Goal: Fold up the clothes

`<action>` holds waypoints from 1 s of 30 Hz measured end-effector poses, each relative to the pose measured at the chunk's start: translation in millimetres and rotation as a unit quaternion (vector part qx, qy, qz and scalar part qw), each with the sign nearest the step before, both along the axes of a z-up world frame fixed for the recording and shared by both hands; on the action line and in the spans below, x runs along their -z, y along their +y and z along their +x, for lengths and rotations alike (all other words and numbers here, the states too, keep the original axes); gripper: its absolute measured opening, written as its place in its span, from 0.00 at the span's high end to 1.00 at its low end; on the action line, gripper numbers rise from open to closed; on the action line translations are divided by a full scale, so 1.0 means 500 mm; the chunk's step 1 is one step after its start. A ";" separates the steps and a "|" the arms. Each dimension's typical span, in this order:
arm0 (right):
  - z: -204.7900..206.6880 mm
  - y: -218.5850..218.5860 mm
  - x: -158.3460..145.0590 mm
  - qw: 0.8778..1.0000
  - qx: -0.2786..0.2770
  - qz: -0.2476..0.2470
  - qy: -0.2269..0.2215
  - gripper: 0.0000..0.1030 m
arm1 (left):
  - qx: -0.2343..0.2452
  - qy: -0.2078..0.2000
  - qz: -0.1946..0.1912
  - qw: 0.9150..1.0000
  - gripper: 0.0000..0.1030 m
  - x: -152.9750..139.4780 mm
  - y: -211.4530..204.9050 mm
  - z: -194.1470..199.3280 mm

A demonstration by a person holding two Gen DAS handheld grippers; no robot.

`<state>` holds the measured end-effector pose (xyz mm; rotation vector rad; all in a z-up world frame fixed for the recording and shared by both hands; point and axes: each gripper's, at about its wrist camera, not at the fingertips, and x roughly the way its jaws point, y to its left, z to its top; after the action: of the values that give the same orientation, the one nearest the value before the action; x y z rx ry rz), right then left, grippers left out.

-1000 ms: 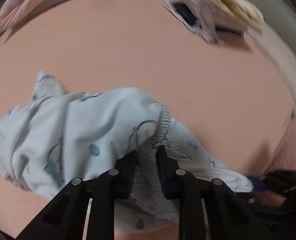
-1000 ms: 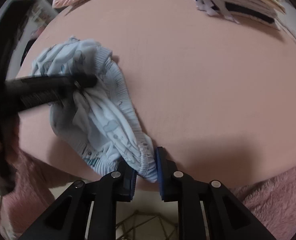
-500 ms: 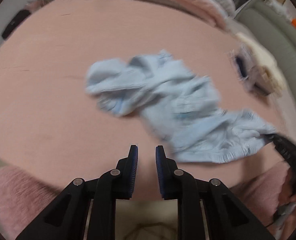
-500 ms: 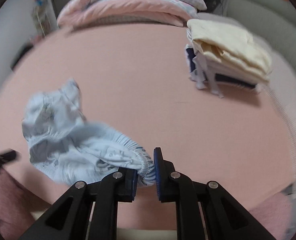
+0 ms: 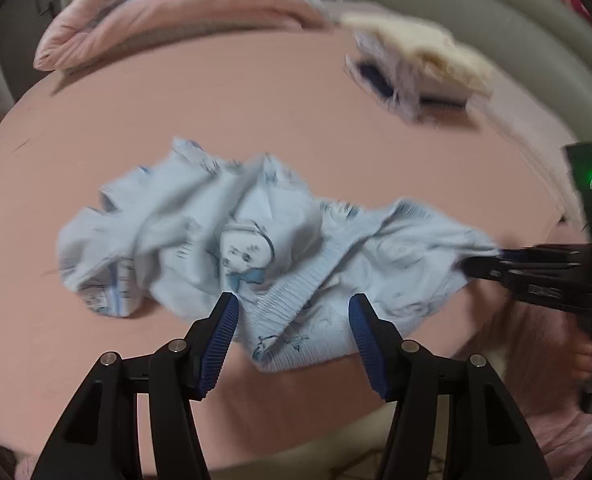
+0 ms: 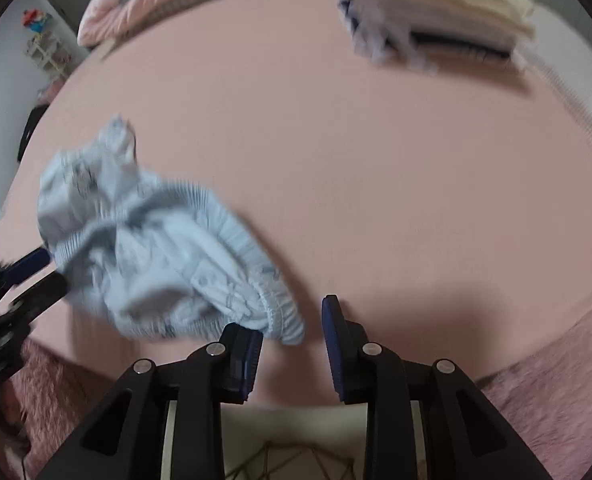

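Note:
A crumpled light-blue printed garment (image 5: 199, 240) with a ribbed elastic waistband lies on the pink bed sheet (image 5: 255, 100). My left gripper (image 5: 291, 320) is open, its blue pads either side of the garment's near waistband edge, and holds nothing. From the right wrist view, the same garment (image 6: 155, 248) lies to the left. My right gripper (image 6: 291, 340) is open there, with the gathered hem just at its left pad. In the left wrist view the right gripper (image 5: 480, 266) sits at the garment's right end. The left gripper (image 6: 43, 272) shows at its other end.
A stack of folded clothes (image 5: 424, 64) topped by a cream piece lies at the far right of the bed, also in the right wrist view as the stack (image 6: 448, 12). A folded pink quilt (image 5: 175, 12) lies along the back. A fuzzy pink blanket (image 6: 556, 360) covers the near edge.
Both grippers were shut on the waistband a second ago. The left let go first and pulled back, then the right opened too. The garment dropped onto the sheet, spread wider.

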<state>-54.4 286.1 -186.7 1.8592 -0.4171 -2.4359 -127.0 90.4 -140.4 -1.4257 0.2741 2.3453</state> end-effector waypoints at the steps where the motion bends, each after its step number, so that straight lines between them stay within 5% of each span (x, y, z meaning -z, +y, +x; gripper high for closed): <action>1: 0.002 -0.001 0.011 1.000 -0.001 -0.020 -0.004 0.71 | -0.017 0.002 -0.006 1.000 0.76 0.008 -0.003 -0.011; 2: 0.002 -0.004 0.015 0.999 -0.002 -0.032 0.000 0.71 | -0.040 0.004 0.008 0.999 0.95 0.002 -0.016 -0.020; 6: -0.019 -0.012 0.006 0.998 -0.004 -0.062 0.017 0.95 | -0.112 0.050 0.076 0.990 0.96 -0.079 -0.077 -0.033; 12: -0.160 -0.033 -0.142 0.994 -0.018 -0.003 0.110 0.98 | -0.091 0.126 0.065 0.986 0.96 -0.240 -0.110 -0.087; 15: -0.240 -0.046 -0.320 0.978 -0.022 0.040 0.202 0.98 | -0.090 0.184 0.064 0.977 0.96 -0.365 -0.135 -0.143; 19: -0.268 -0.021 -0.616 0.936 0.000 0.030 0.350 0.98 | -0.089 0.233 0.095 0.964 0.96 -0.506 -0.172 -0.142; 22: -0.245 -0.025 -0.723 0.928 -0.040 -0.025 0.369 0.98 | -0.086 0.266 0.116 0.953 0.96 -0.605 -0.200 -0.133; 26: -0.265 -0.083 -0.626 0.949 -0.099 -0.027 0.297 0.97 | -0.085 0.302 0.142 0.939 0.96 -0.718 -0.233 -0.118; 30: -0.302 -0.133 -0.457 0.966 -0.130 -0.067 0.211 0.87 | -0.094 0.282 0.152 0.943 0.96 -0.697 -0.245 -0.085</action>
<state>-205.2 219.7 41.7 1.2060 -0.2800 -2.4558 -169.5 -31.9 207.9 -0.6419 -0.0844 2.7644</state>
